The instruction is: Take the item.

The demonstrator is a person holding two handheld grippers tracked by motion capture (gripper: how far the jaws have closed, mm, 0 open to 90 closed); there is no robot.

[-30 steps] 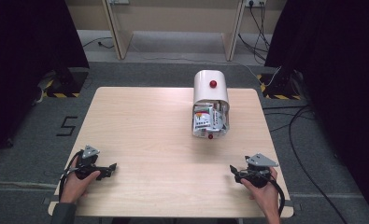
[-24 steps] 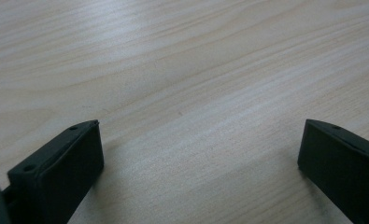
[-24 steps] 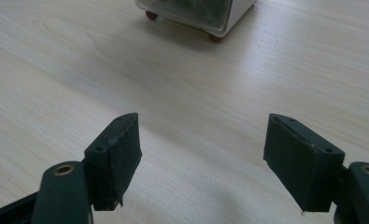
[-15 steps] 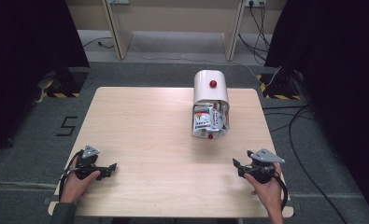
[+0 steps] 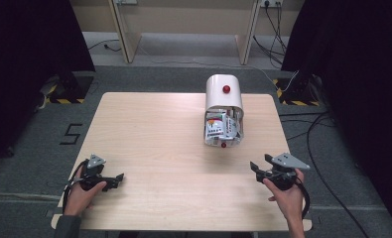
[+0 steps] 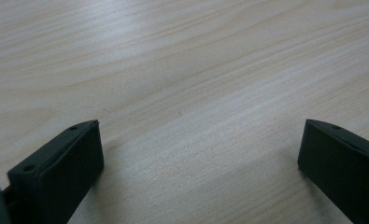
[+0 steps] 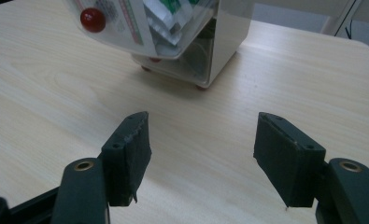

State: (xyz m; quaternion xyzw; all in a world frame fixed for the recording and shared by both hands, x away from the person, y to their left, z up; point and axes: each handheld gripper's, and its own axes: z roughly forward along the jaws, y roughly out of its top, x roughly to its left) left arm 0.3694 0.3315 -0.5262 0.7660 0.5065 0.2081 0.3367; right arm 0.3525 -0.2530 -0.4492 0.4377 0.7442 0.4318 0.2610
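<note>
A white container with a red knob on top stands at the back right of the wooden table. Its clear front shows several packets inside and has a second red knob. My left gripper rests low at the front left, its jaws wide open over bare wood. My right gripper hovers at the front right and points toward the container. Its jaws are open and have just been closing a little, with nothing between them.
Dark curtains hang on both sides of the table. Cables lie on the grey floor at the right. A floor mark shaped like a 5 sits left of the table. Table legs stand at the back.
My right gripper has lifted off the table and shifted slightly, with its jaws a bit narrower. The left gripper and the container have stayed put.
</note>
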